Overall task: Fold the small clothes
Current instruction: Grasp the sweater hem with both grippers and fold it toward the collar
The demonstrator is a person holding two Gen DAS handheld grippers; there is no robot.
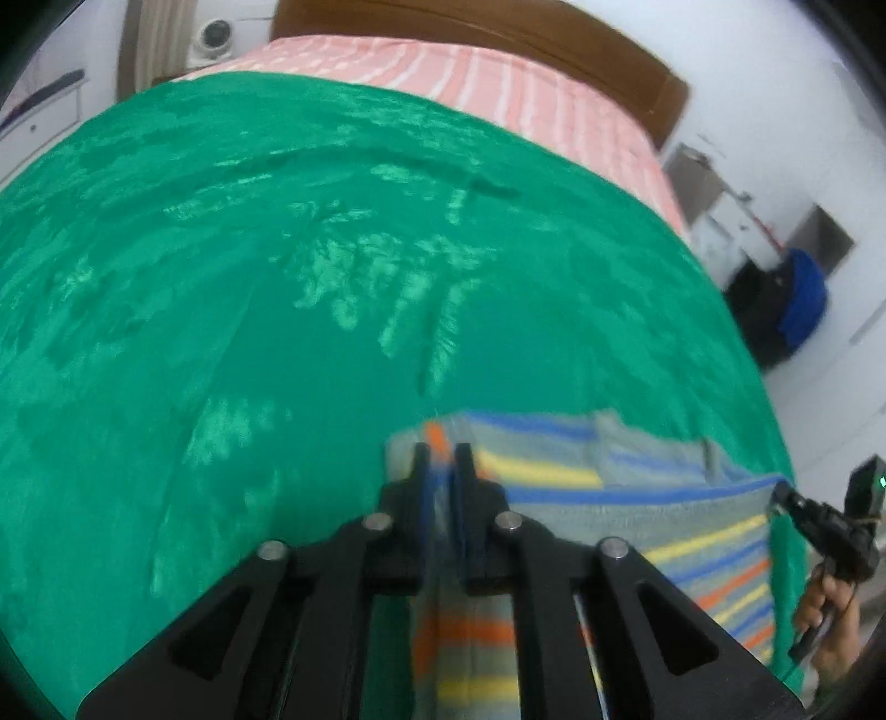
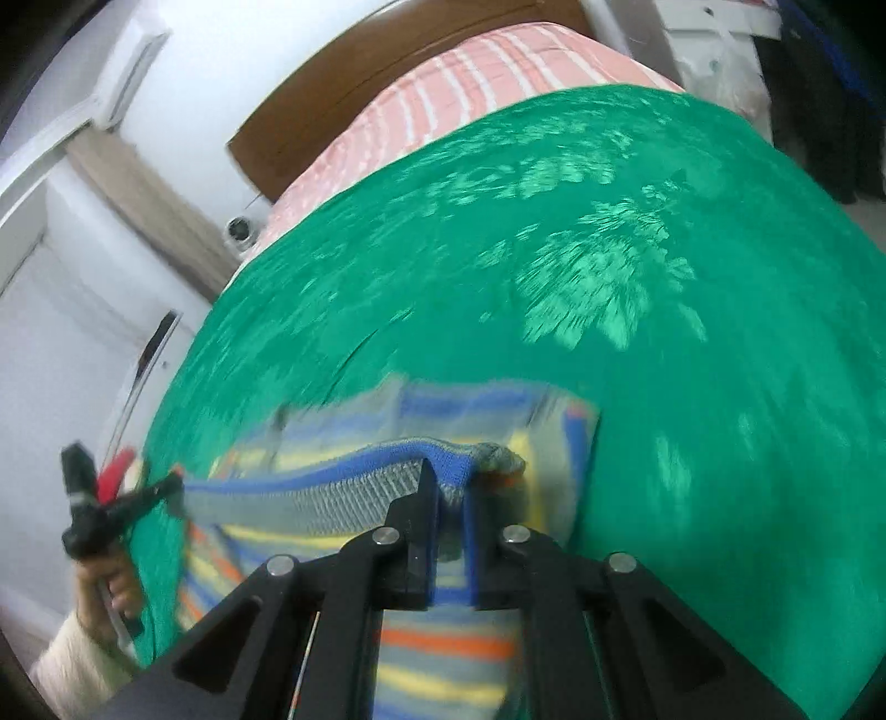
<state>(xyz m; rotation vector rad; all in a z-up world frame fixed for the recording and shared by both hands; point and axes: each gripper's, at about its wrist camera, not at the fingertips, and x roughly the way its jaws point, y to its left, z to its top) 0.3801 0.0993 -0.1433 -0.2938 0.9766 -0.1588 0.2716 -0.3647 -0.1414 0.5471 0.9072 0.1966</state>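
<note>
garment: striped knit [image 1: 637, 498], stretched between both claws above green bed cover [image 1: 221, 277]
left claw [image 1: 446, 459]: cloth between jaws, grip cannot be told
right claw [image 2: 448, 482]: clamped on blue hem
risk: left corner may be dropped if loose; fold skews

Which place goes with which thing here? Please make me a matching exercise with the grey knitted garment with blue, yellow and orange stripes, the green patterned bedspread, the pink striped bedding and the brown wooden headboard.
Things:
1. grey knitted garment with blue, yellow and orange stripes
2. green patterned bedspread
3. pink striped bedding
4. brown wooden headboard

Places:
a. against the white wall
b. nearest the cameras
c. covering most of the bed
d. between bedspread and headboard

Pairs: 1-b, 2-c, 3-d, 4-a
</note>
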